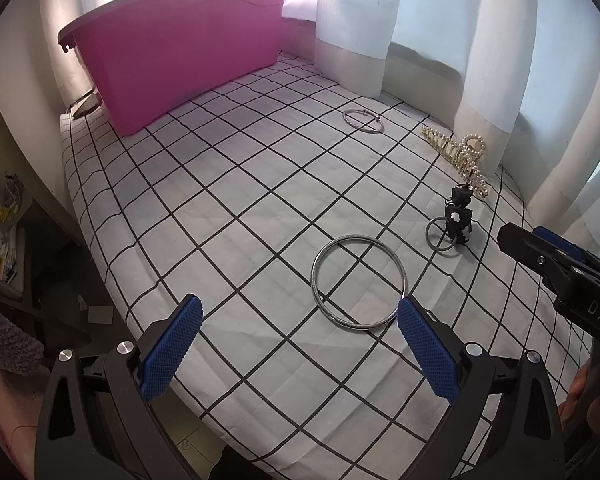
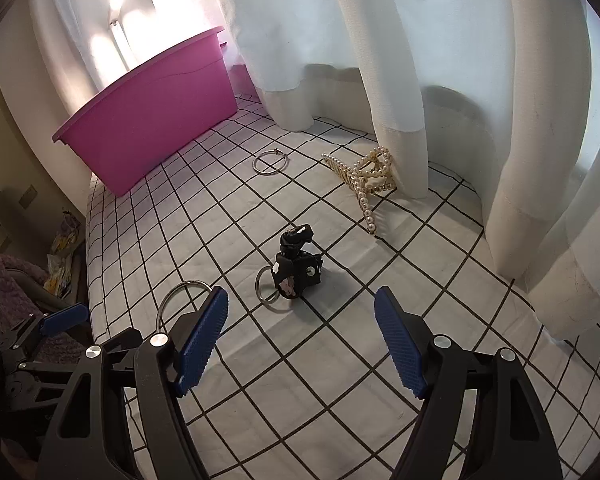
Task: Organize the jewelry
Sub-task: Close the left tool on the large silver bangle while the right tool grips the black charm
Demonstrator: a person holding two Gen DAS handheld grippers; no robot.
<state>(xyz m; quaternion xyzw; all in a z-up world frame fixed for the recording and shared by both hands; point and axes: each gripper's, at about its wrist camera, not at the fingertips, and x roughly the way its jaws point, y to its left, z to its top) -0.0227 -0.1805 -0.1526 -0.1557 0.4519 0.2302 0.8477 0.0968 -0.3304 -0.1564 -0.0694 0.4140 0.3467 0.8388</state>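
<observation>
A large silver bangle (image 1: 359, 282) lies on the checked cloth just ahead of my open, empty left gripper (image 1: 300, 322); it shows partly behind a finger in the right wrist view (image 2: 182, 292). A black clip with a small ring (image 1: 456, 226) stands to its right, and sits ahead of my open, empty right gripper (image 2: 300, 312) as the black clip (image 2: 298, 268). A pearl hair claw (image 1: 462, 156) (image 2: 366, 178) lies by the curtain. A small silver hoop (image 1: 364, 121) (image 2: 270, 163) lies farther back. A pink bin (image 1: 176, 52) (image 2: 152, 116) stands at the back left.
The checked cloth (image 1: 228, 200) covers a table whose left edge drops to a cluttered floor (image 1: 8, 232). White curtains (image 2: 440, 80) hang along the back and right. My right gripper body shows at the right of the left wrist view (image 1: 560, 264).
</observation>
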